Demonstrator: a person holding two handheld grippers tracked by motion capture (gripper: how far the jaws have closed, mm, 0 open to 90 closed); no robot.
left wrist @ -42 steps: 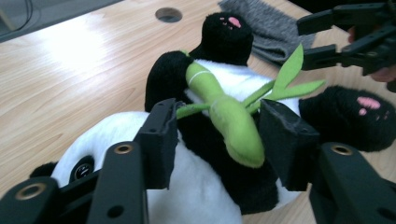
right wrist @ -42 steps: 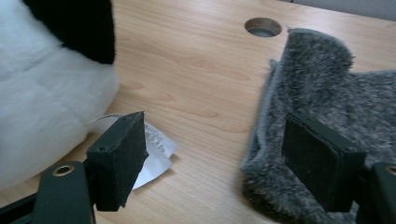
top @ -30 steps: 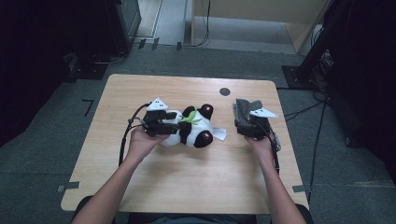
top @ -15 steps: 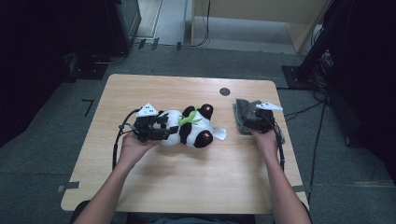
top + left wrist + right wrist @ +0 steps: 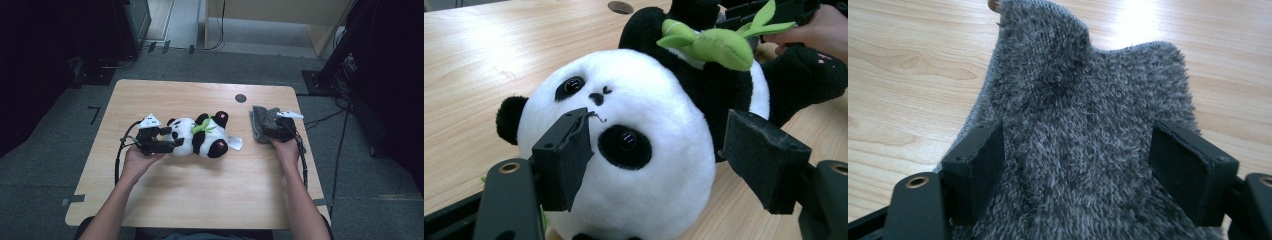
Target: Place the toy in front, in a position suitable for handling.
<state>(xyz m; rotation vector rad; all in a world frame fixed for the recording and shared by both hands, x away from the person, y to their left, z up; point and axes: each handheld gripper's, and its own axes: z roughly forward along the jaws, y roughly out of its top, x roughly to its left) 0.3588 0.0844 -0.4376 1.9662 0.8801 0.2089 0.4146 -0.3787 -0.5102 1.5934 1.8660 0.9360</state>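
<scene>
A black-and-white panda plush (image 5: 197, 136) lies on its back in the middle of the wooden table (image 5: 200, 195), head to the left, with a green leaf (image 5: 204, 128) on its chest. My left gripper (image 5: 172, 138) is open, one jaw on each side of the panda's head (image 5: 624, 165). In the left gripper view, the left gripper (image 5: 664, 150) has its left pad against the face by one eye. A grey fuzzy cloth (image 5: 261, 123) lies rumpled at the right. My right gripper (image 5: 272, 128) stands open over the cloth (image 5: 1083, 115), and its jaws (image 5: 1085, 165) straddle a raised fold.
A dark round hole (image 5: 240, 98) sits in the table near its far edge. A white tag (image 5: 235, 144) sticks out by the panda's foot. Bare wood lies in front of the panda. Dark stands and cables surround the table on the floor.
My left gripper has drawn back to the left, from the panda's body to its head, and the panda shifted slightly left. The right gripper edged a little over the cloth.
</scene>
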